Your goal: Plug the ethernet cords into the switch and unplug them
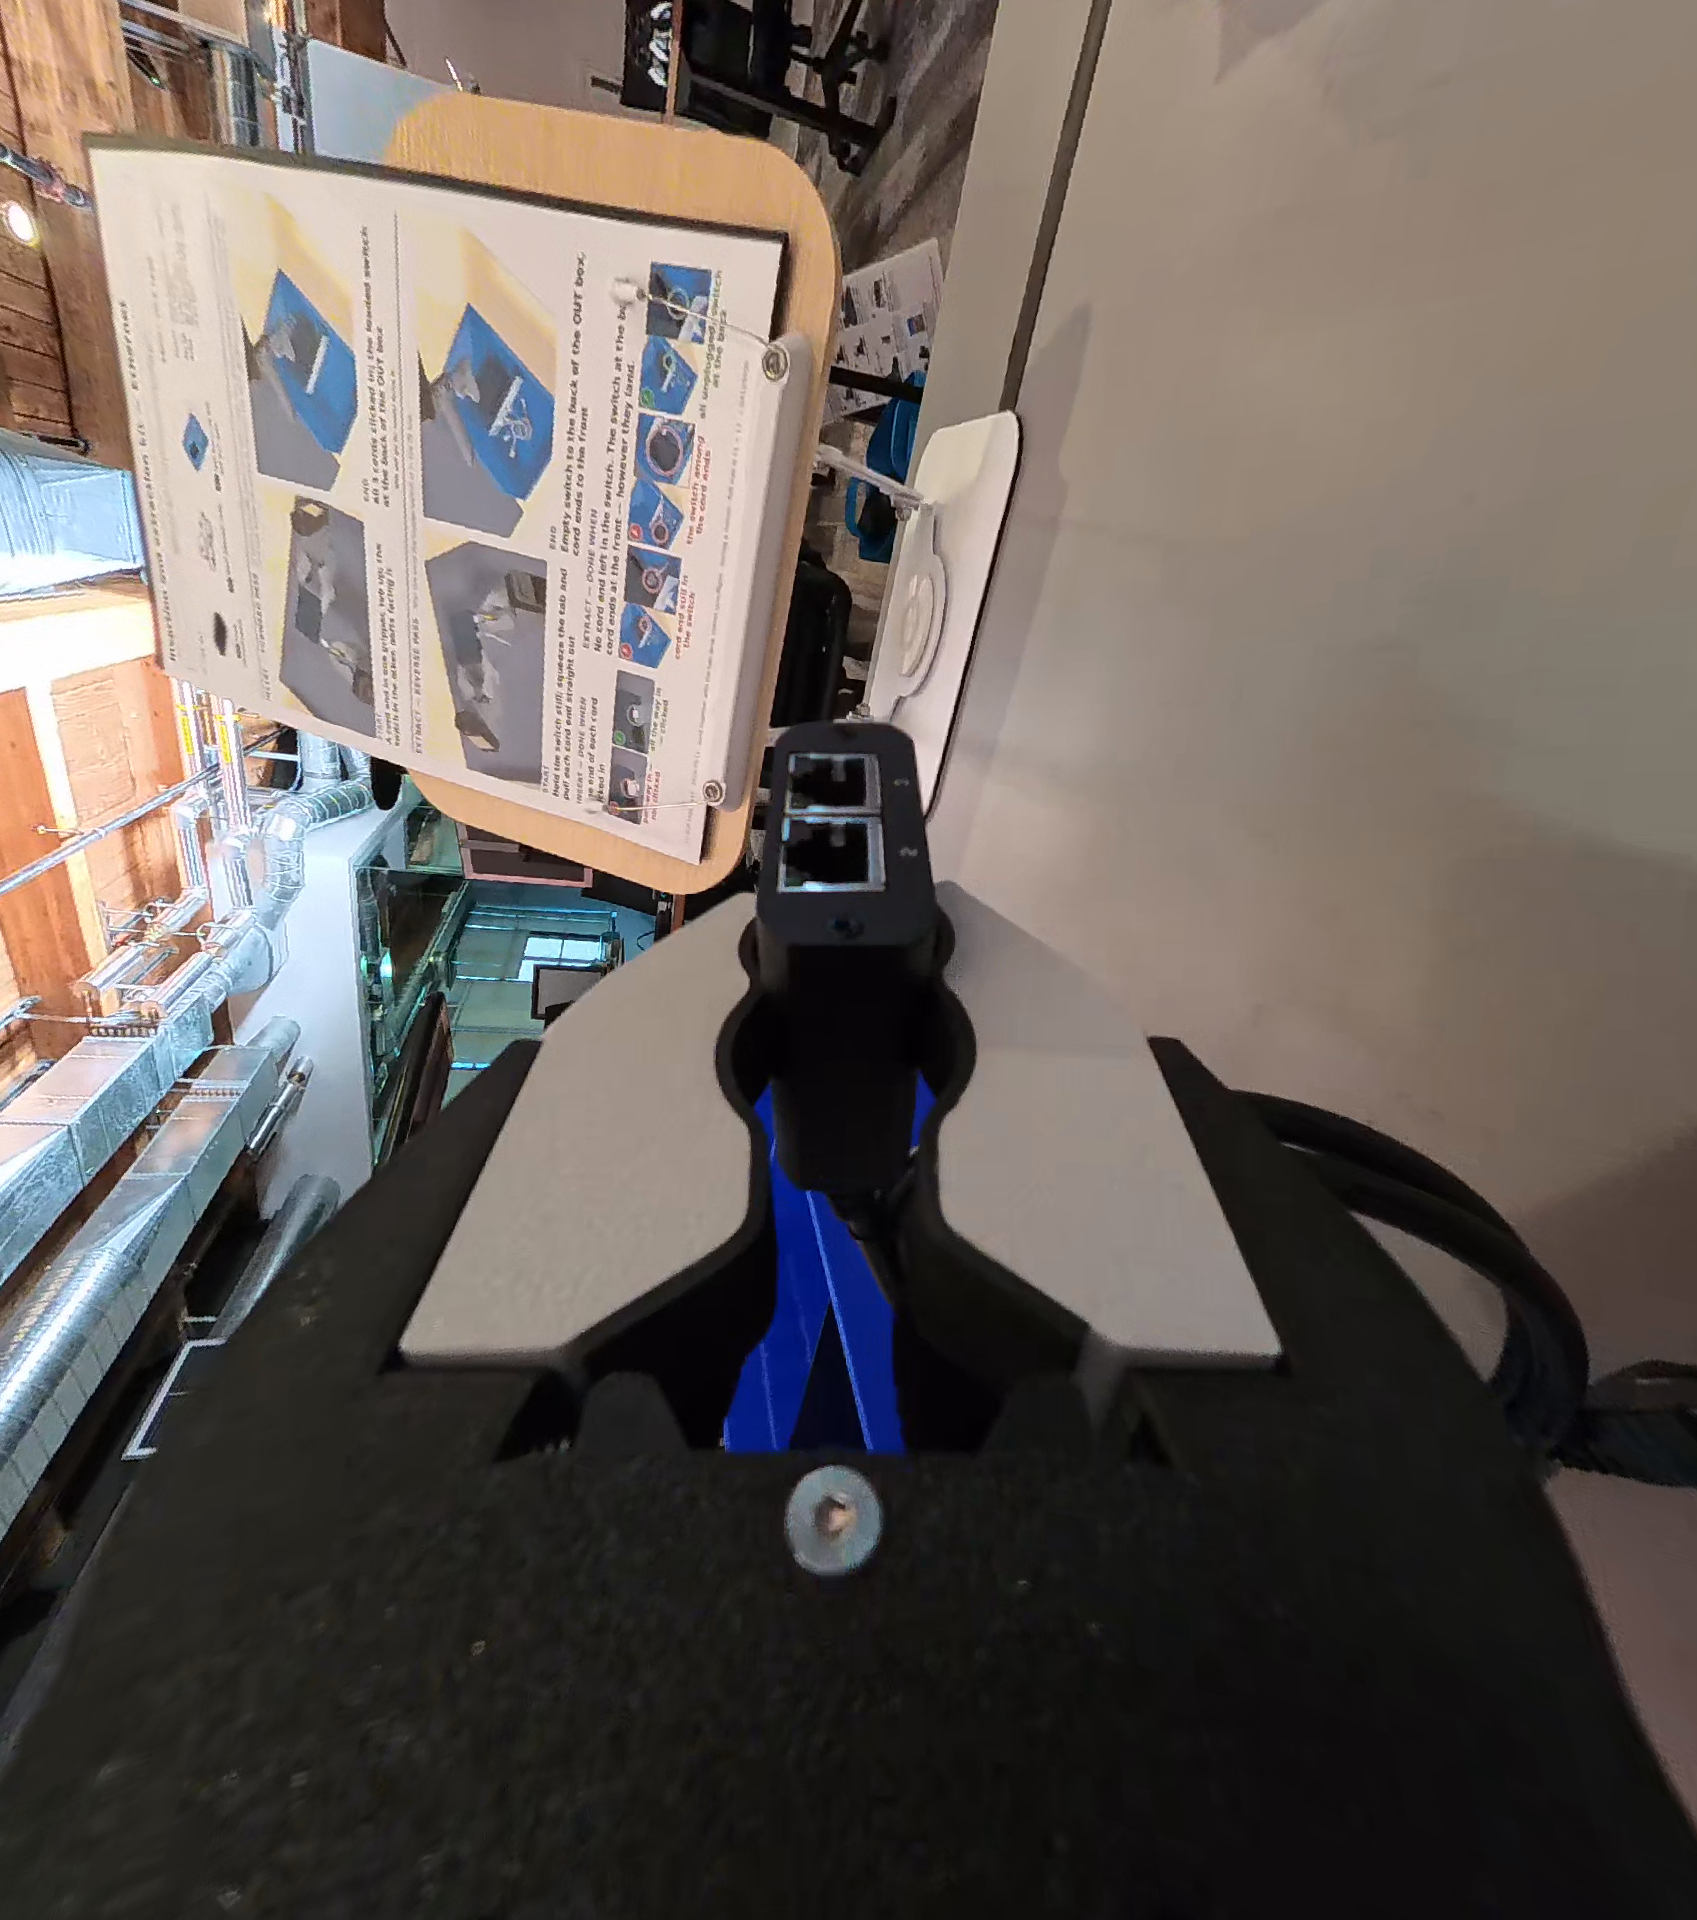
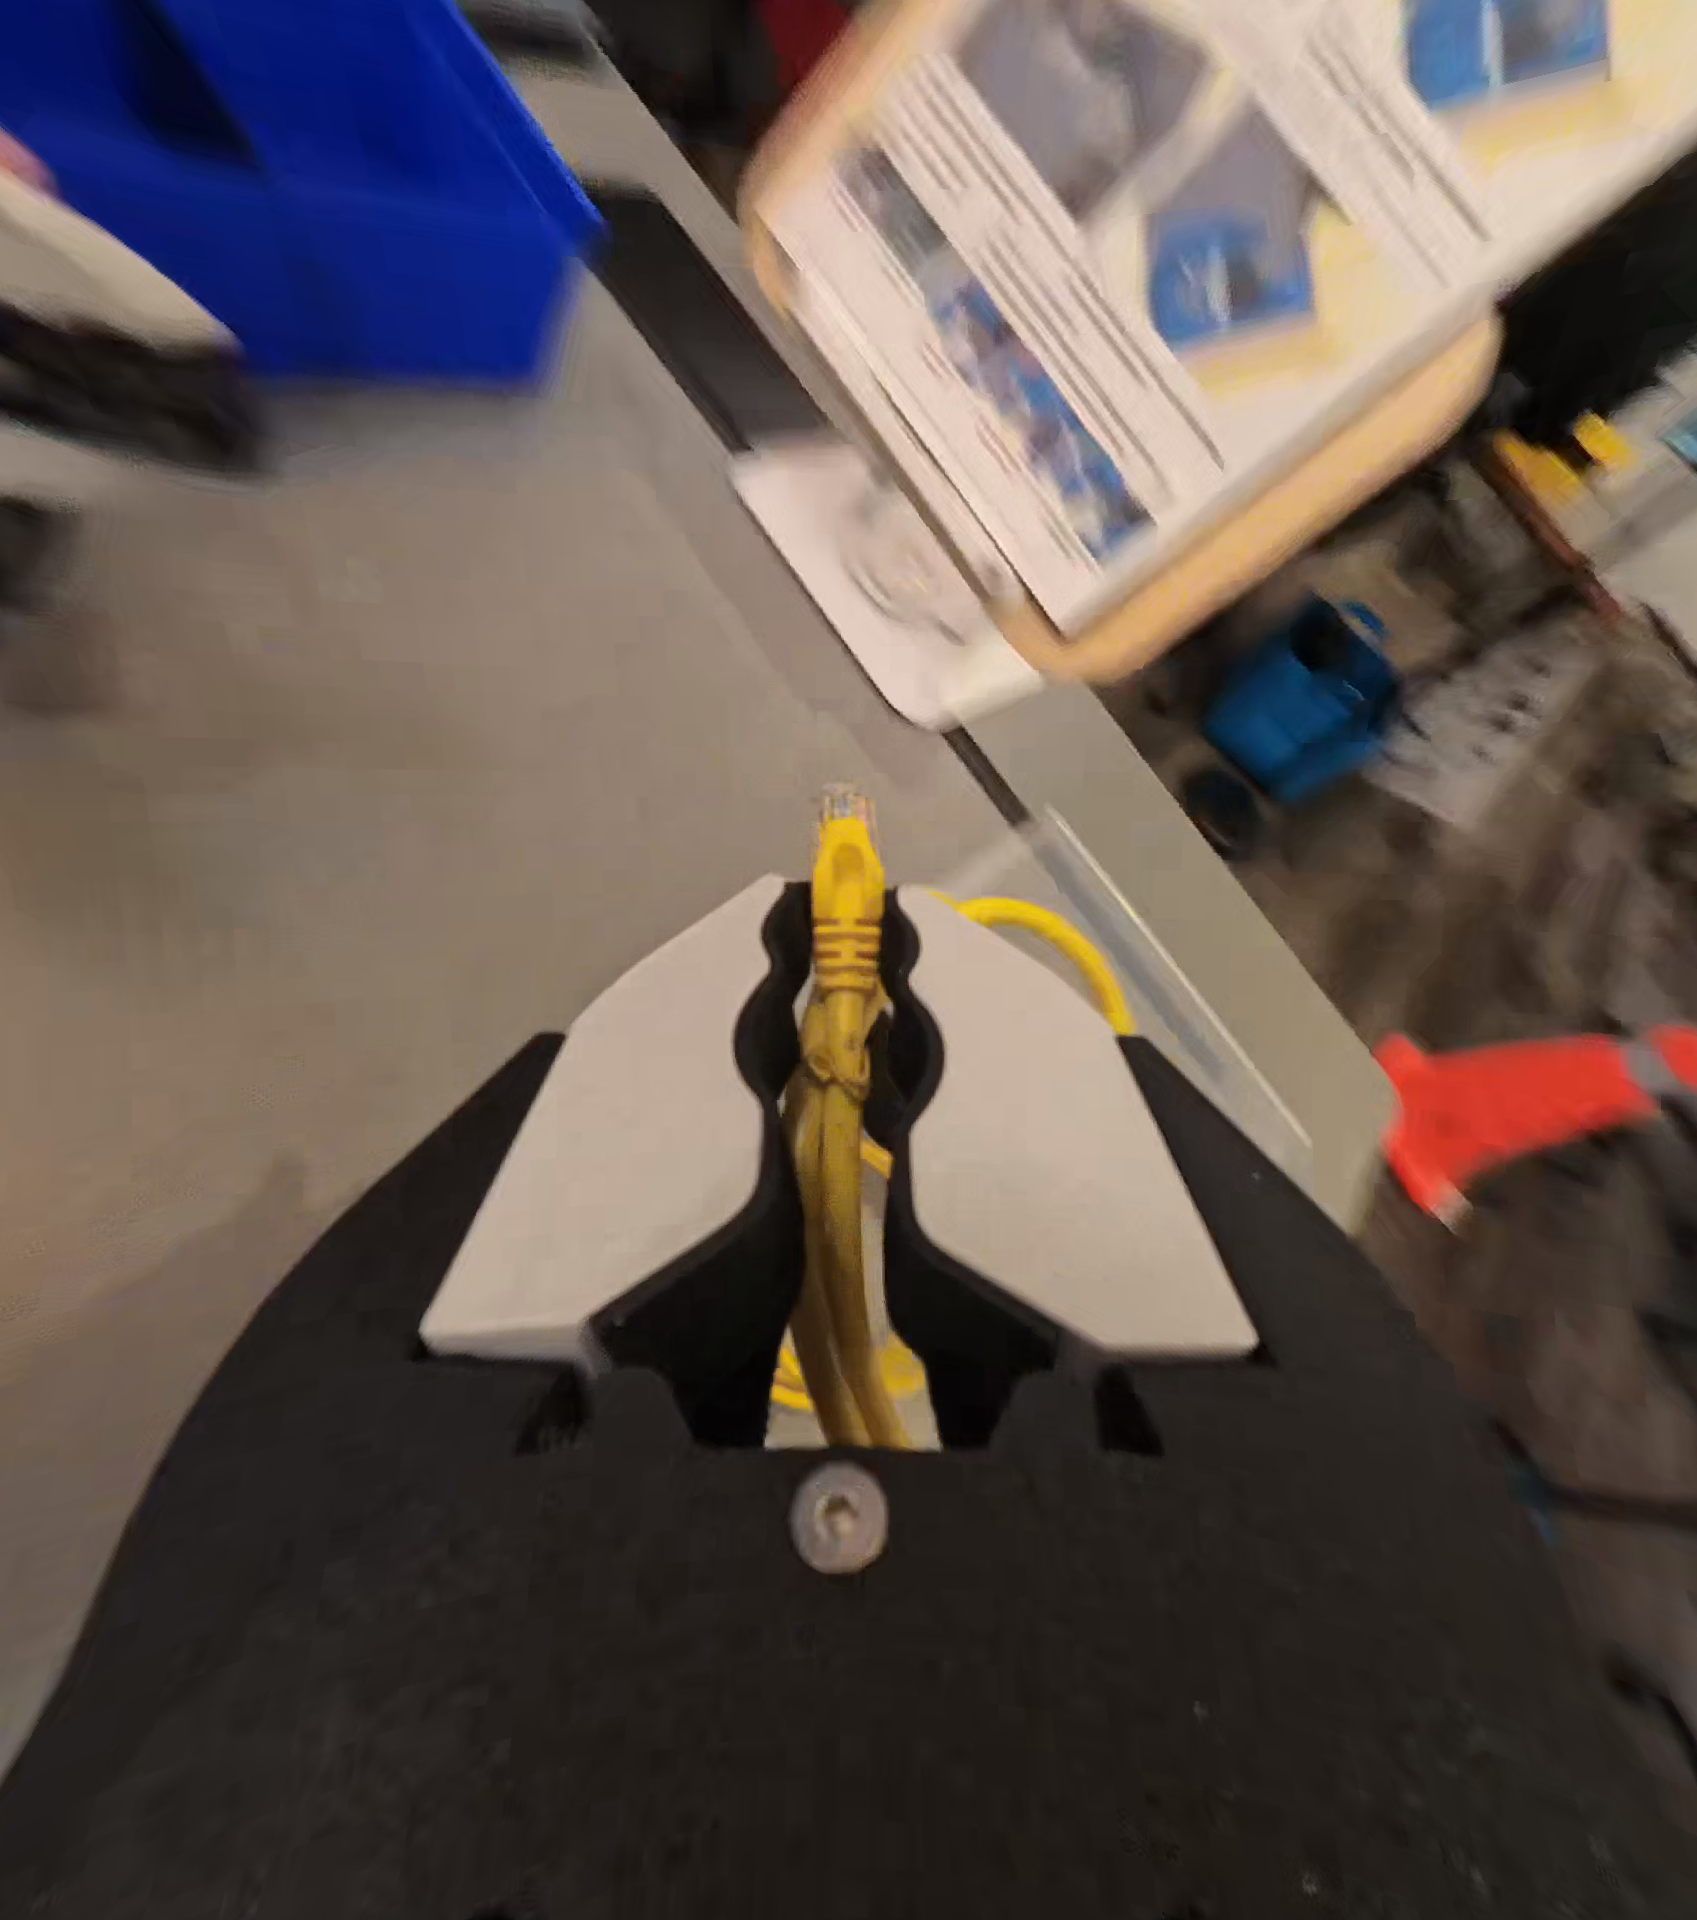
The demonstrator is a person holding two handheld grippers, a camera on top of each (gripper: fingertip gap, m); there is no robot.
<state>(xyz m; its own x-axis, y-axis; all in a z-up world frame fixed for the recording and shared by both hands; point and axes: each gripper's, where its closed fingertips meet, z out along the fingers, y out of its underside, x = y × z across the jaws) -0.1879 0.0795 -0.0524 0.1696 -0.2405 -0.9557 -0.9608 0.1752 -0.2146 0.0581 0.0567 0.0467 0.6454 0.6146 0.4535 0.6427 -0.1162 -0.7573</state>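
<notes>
The left gripper (image 1: 844, 935) is clamped on a small black box-shaped ethernet switch (image 1: 839, 831), its pads pressed against the switch's sides — the two open ports face away from the camera and are both empty. A black ethernet cord (image 1: 1509, 1247) with a clear plug lies on the grey table (image 1: 1446, 520) to the right. The right gripper (image 2: 846, 914) holds a yellow ethernet cord (image 2: 844, 925) by its ribbed boot, jaws narrow and pressing — its clear plug pokes out past the fingertips above the table, a blue plastic bin (image 2: 304, 177) beyond.
</notes>
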